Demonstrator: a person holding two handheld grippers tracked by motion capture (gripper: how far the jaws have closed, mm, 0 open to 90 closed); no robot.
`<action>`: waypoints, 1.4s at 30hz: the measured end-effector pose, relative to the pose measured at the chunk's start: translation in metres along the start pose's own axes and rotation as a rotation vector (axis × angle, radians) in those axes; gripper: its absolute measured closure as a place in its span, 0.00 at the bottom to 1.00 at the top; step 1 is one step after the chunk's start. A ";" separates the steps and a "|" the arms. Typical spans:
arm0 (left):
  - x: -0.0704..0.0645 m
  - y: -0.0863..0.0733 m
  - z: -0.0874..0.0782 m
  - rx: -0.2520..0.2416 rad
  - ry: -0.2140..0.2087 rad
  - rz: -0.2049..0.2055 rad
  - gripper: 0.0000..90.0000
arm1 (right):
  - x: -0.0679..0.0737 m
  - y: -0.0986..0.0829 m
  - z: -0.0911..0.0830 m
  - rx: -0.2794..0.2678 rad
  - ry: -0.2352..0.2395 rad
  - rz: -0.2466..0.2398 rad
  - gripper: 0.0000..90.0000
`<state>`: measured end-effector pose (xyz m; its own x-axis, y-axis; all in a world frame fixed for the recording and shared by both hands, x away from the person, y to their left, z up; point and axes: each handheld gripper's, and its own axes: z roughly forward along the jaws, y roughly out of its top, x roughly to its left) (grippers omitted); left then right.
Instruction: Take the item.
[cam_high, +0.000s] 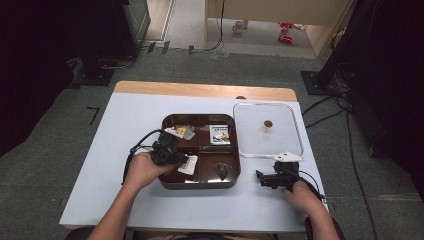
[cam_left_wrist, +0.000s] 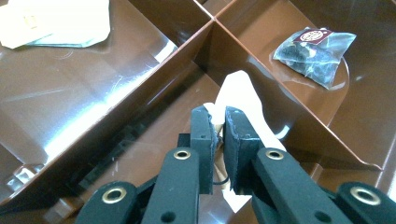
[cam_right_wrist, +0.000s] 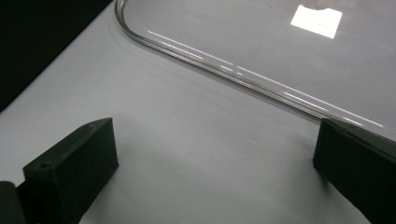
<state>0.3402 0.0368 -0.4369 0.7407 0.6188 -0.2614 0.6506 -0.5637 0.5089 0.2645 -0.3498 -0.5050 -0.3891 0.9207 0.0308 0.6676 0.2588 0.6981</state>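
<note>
Black grippers (cam_left_wrist: 218, 135), brass-ringed screw holes, trailing black cables

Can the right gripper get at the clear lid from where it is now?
Probably yes. The right gripper is open on the table just short of the clear lid, whose rim lies straight ahead of its jaws, with nothing between them.
</note>
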 end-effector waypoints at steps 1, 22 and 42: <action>0.000 0.000 -0.001 -0.002 0.000 -0.001 0.93 | 0.000 0.000 0.000 0.000 0.000 0.000 0.00; 0.008 0.000 -0.039 -0.116 0.009 -0.024 0.93 | 0.000 0.000 0.000 -0.001 0.000 0.000 0.00; 0.033 -0.013 -0.087 -0.222 0.064 -0.102 0.93 | 0.000 0.000 0.000 0.000 0.000 -0.001 0.00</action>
<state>0.3418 0.1119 -0.3808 0.6567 0.7034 -0.2718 0.6631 -0.3669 0.6525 0.2645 -0.3499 -0.5050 -0.3900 0.9203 0.0304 0.6670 0.2596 0.6983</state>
